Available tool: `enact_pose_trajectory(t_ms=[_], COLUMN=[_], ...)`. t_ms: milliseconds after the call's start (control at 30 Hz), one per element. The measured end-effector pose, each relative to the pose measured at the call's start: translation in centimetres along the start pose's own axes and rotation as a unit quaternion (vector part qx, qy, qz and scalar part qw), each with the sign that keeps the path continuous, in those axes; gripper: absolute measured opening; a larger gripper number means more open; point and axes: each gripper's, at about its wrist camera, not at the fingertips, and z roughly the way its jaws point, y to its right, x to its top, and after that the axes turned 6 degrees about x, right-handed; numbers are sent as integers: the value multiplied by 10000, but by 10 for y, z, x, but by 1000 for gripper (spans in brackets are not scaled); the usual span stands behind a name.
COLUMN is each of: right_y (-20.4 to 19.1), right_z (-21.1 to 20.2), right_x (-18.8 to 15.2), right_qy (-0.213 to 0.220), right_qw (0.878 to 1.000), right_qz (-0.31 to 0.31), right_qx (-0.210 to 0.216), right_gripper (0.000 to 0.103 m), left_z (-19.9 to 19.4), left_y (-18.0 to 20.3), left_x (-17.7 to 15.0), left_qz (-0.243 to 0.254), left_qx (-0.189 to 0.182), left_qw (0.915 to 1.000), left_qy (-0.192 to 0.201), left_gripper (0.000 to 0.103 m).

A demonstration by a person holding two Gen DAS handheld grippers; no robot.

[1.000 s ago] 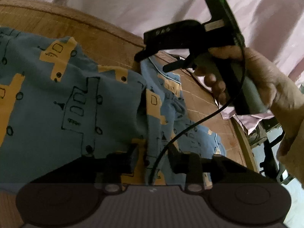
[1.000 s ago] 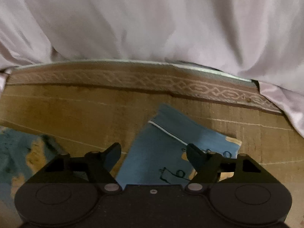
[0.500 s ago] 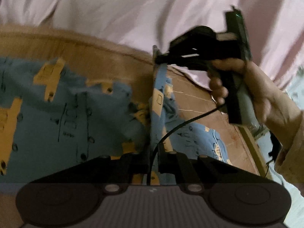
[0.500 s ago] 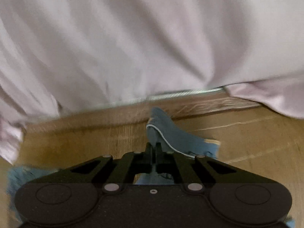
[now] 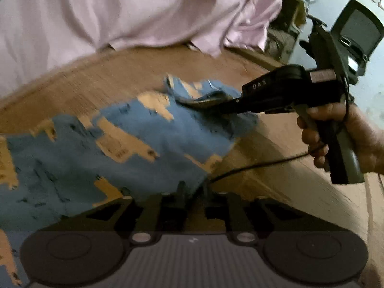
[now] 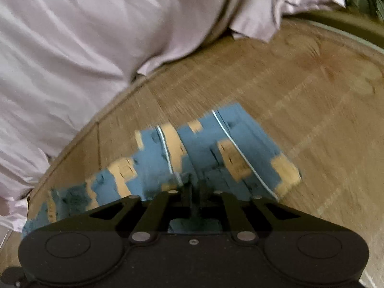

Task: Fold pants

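Observation:
Blue pants point(image 5: 134, 144) printed with orange vehicles lie spread on a woven mat point(image 5: 100, 79). My left gripper point(image 5: 193, 189) is shut on the near edge of the cloth. The right gripper point(image 5: 206, 102), held by a hand point(image 5: 348, 134), shows in the left wrist view pinching a far fold of the pants, lifted a little off the mat. In the right wrist view my right gripper point(image 6: 194, 189) is shut on the pants point(image 6: 208, 153), whose white-piped hems fan out ahead of the fingers. The frames are motion-blurred.
A pale pink sheet point(image 5: 108, 12) is heaped along the far side of the mat point(image 6: 300, 96). At the upper right stand a dark chair point(image 5: 357, 31) and clutter. A black cable point(image 5: 252, 168) runs from the right gripper across the mat.
Both grippers went from open to shut on the pants, then swung across. The trouser leg that hung upright between them now lies carried over the other part of the pants.

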Motion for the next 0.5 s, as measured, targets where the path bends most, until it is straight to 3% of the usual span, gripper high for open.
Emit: enact_pose_trajectory(t_ms=[33,100,167,233,300,367,433,500], right_y=[3,4,3,-2,-3,-6,-7,-11], right_z=[-4,-9,-14,-20,-25,-33,-35,-40], right_x=[-5,-8,-8,-9,-13,-22,-31,-45], right_qy=[63,85,147,238,263,268,332,431], right_qw=[9999,9993,9976,9947,9896,9805,9676,9458], right_qz=[-40,-220,-550,-957,-1394,-1942,-2503,-3210], right_qx=[123,284,400,277,250,149,-18,-240], right_gripper=[15,26,49,66,68,78,81,81], left_z=[1,0,-3,-5,-1,-2,1,9], left_y=[-2,-9,-14,-17,-24,-35,-44,-52], left_x=[0,6,10,11,17,28,43,62], left_qz=[-42,-125,-121,-103,-200,-398,-658,-884], left_qx=[-58,-77,-29,-95,-11,-24,-18,-77], left_qw=[10000,9999,9999,9999,9997,9989,9973,9951], left_qy=[-34,-14,64,85,164,262,318,441], left_gripper=[33,51,59,62,67,69,70,74])
